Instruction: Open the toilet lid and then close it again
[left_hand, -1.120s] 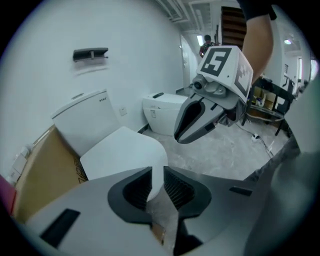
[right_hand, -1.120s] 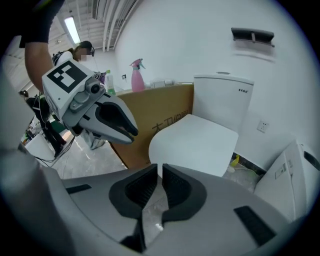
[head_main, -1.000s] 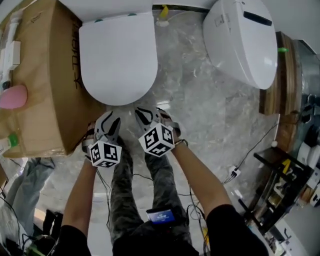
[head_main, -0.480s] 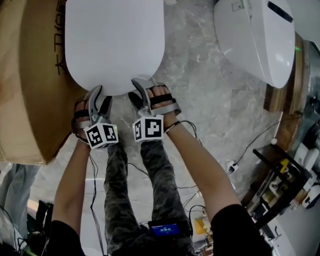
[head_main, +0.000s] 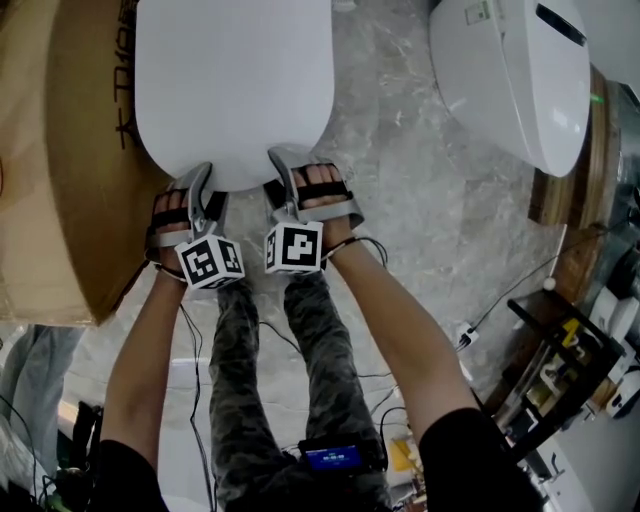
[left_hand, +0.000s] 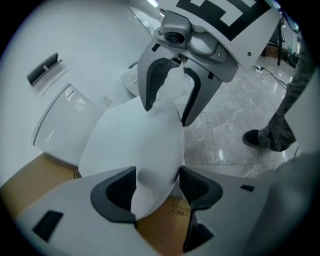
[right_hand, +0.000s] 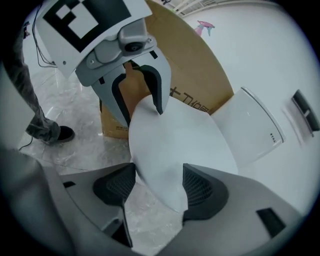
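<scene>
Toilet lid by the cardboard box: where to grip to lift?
Grip the toilet lid at its rounded front edge, coming from the front, one jaw above and one below. It lies closed, thin and flat; the hinge is probably at the far end.

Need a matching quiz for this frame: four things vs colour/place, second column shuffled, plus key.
Things:
1. lid
2. box
3. second toilet
4. floor

Colour and place:
A. grey marble pattern
B. white, head view's upper right
C. brown, head view's left edge
D. white, right beside the box

Pairs: 1-D, 2-C, 3-B, 4-A
</scene>
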